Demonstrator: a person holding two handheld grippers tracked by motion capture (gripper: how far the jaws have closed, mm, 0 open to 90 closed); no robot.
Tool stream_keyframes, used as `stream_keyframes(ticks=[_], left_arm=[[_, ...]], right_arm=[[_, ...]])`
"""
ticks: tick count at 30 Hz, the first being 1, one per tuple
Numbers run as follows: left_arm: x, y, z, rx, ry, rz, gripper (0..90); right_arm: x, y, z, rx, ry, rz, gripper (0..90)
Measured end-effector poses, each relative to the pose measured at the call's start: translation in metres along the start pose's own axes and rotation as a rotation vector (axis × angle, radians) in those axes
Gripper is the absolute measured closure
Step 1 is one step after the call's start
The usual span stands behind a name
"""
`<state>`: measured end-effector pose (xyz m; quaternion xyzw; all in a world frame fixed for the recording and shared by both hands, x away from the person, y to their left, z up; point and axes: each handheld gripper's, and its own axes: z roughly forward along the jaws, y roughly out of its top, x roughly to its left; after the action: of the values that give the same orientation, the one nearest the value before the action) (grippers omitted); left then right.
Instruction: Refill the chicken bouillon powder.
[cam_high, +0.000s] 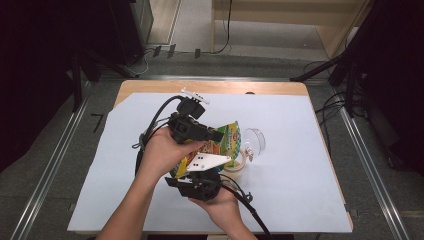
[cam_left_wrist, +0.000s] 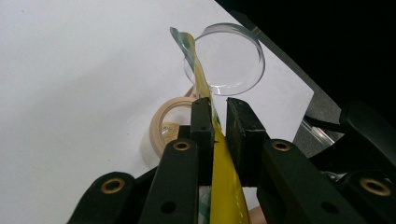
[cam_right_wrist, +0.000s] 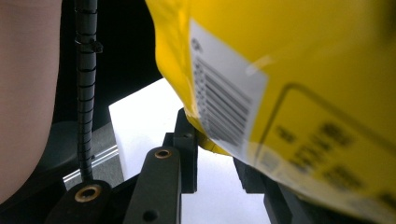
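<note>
Left claw (cam_left_wrist: 219, 116) pinches the yellow bag (cam_high: 220, 145) by its edge; right claw (cam_right_wrist: 215, 140) grips its corner above open paper (cam_high: 300, 165).

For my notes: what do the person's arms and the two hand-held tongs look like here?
Both forearms are bare, with no sleeves or gloves in sight. The left tongs and right tongs are black, with flat rectangular fingers on linkage arms fixed by brass-coloured rivets. A black cable trails from each; the right one carries a white three-cornered plate with dark dots, and a small white fitting tops the left.
</note>
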<state>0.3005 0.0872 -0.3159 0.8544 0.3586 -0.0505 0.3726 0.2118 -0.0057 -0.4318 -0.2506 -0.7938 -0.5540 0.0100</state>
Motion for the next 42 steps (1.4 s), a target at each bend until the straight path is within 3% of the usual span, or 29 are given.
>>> stream_keyframes(ticks=[10,42], left_arm=[[0.0012,-0.0005,0.0010,-0.011,-0.004,0.000,81.6],[-0.0046,0.0006,-0.0013,-0.022,0.010,0.021,81.7]], right_arm=[[-0.0014,-0.0007,0.0008,0.018,-0.026,-0.028,74.0],[-0.0058,-0.0011,0.0050,-0.014,-0.042,-0.013,73.8]])
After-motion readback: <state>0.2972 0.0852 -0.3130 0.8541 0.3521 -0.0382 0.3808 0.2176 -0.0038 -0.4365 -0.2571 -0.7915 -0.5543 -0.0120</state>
